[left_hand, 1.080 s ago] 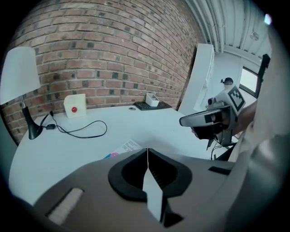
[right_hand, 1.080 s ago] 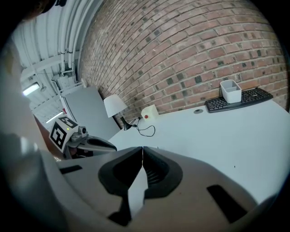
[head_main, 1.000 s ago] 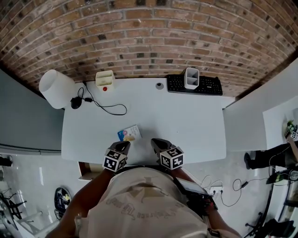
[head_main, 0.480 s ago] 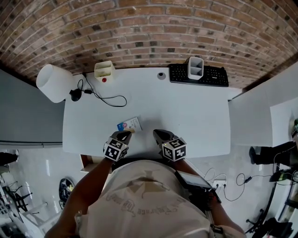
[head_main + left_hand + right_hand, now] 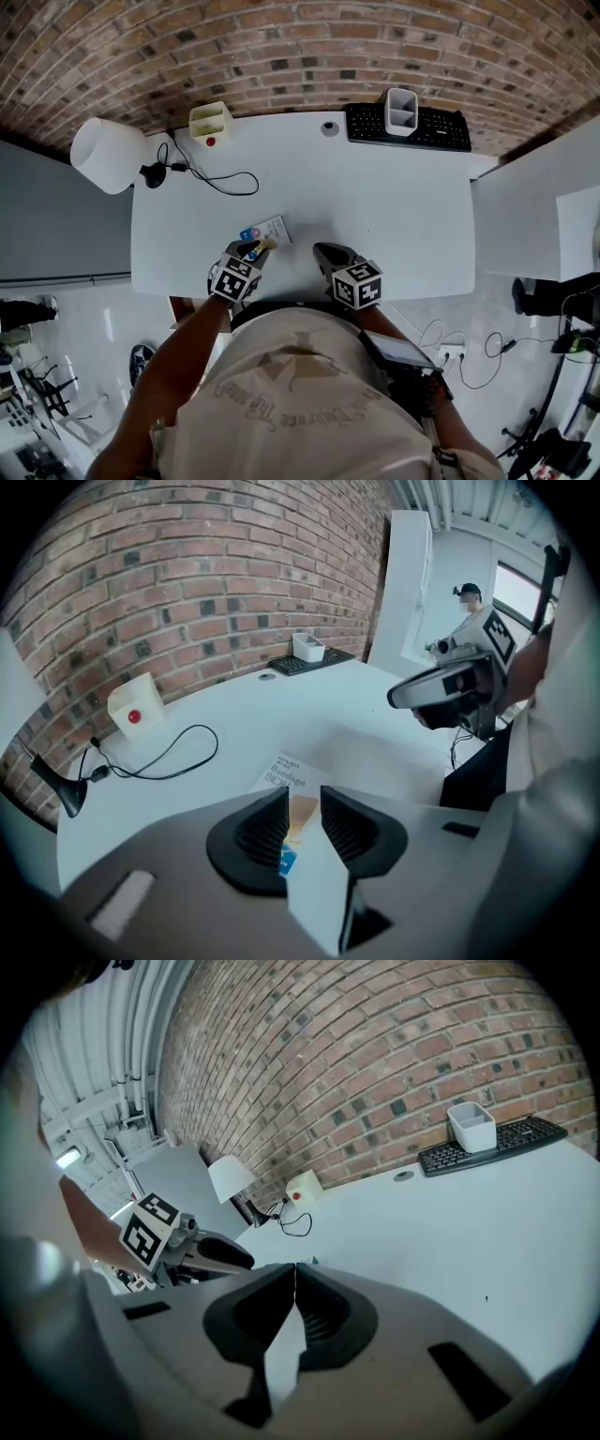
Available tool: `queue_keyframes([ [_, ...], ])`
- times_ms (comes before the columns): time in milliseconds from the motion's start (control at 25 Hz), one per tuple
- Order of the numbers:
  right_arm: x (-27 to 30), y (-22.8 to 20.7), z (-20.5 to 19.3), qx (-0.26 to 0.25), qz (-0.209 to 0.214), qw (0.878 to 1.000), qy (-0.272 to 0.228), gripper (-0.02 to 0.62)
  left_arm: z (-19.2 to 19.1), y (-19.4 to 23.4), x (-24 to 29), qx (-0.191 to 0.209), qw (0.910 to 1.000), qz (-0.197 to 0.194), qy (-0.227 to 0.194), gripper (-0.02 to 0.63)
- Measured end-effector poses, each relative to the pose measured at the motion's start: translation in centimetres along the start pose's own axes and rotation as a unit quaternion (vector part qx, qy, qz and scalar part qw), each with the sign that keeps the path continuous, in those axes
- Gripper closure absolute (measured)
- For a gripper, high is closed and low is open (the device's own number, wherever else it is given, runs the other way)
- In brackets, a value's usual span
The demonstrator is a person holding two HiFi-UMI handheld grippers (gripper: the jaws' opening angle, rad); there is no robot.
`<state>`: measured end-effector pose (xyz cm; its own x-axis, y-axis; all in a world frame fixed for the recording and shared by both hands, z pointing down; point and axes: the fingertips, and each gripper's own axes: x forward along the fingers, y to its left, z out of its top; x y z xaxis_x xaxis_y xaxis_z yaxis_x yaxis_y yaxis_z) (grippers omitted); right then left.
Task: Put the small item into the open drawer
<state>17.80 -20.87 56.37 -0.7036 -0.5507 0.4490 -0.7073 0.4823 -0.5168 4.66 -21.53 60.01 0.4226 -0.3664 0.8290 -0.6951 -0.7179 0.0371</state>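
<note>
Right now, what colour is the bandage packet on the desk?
The bandage packet is white with blue and orange print at one end; best in left gripper view.

Rough brick wall (image 5: 281, 56), smooth table (image 5: 394, 206)
Bricks coarse and matt; tabletop white, even, softly shiny; the bandage box (image 5: 267, 229) is printed card, the keyboard (image 5: 441, 133) matt black plastic.

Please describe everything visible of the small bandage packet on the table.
The bandage packet is small, flat, rectangular, apparently card: white with dark print reading "Bandage", orange and blue at its near end. It lies flat and askew on the white table, close to its near edge. The left gripper, its jaws having just been opening, stands over that near end, which shows between them; the pads seem not to press it.
</note>
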Motion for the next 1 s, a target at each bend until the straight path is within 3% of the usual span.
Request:
queue_keyframes([
  [520, -0.5, -0.4, -0.3, 0.011, -0.008, 1.000, -0.005, 0.589, -1.7, 1.0, 1.3, 0.053, 0.9967, -0.008, 0.061, 0.282],
  [1000, -1.8, -1.3, -1.6, 0.028, -0.025, 0.999, -0.004, 0.589, -3.8, 2.4, 3.2, 0.131, 0.9787, -0.035, 0.154, 0.219],
])
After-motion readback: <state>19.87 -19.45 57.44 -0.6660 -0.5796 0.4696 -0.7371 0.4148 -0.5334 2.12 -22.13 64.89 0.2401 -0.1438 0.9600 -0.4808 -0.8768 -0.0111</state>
